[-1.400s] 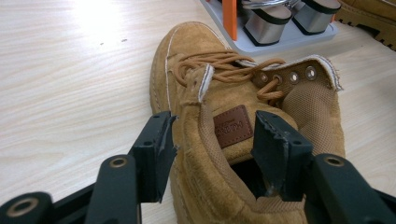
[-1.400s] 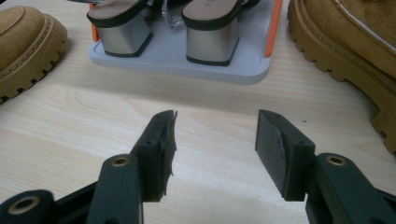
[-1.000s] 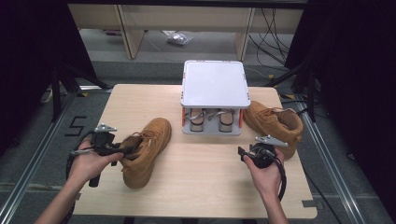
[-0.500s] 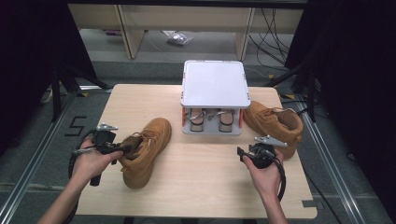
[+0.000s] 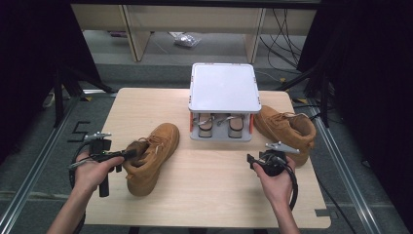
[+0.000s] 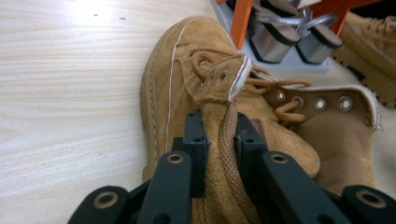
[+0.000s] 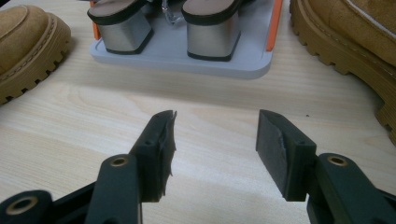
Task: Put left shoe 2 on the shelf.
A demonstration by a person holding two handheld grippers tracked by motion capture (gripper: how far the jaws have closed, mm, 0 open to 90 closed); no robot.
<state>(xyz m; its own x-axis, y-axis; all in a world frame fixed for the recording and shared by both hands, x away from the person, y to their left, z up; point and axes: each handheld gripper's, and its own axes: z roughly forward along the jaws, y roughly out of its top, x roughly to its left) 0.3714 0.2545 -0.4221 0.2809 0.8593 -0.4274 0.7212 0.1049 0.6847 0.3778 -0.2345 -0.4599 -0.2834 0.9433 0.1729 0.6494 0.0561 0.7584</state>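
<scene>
From the high view, a pale wooden surface carries a tan suede boot at its left half, lying with the toe toward the far side and the collar toward the person. The left gripper, held in the person's left hand, reaches in from the left and meets the boot's collar. Behind the middle of the surface stands a grey rack with orange posts, a pair of block-heeled shoes on its lower tray. Just right of the rack lies a second boot. The right gripper, in the right hand, sits near that second boot's heel end, apart from it.

In the left gripper view, the fingers have just been closing and now clamp the boot's upper between them, a flat lace running down through the pinch. The boot's toe points away, toward the rack's orange post, and the eyelets and padded lining open out to the right.

In the right gripper view, the fingers stand well apart with nothing between them, above bare wood. Ahead are the rack's tray and the two block heels. The lugged sole of the gripped boot shows at the left edge and that of the second boot at the right.
</scene>
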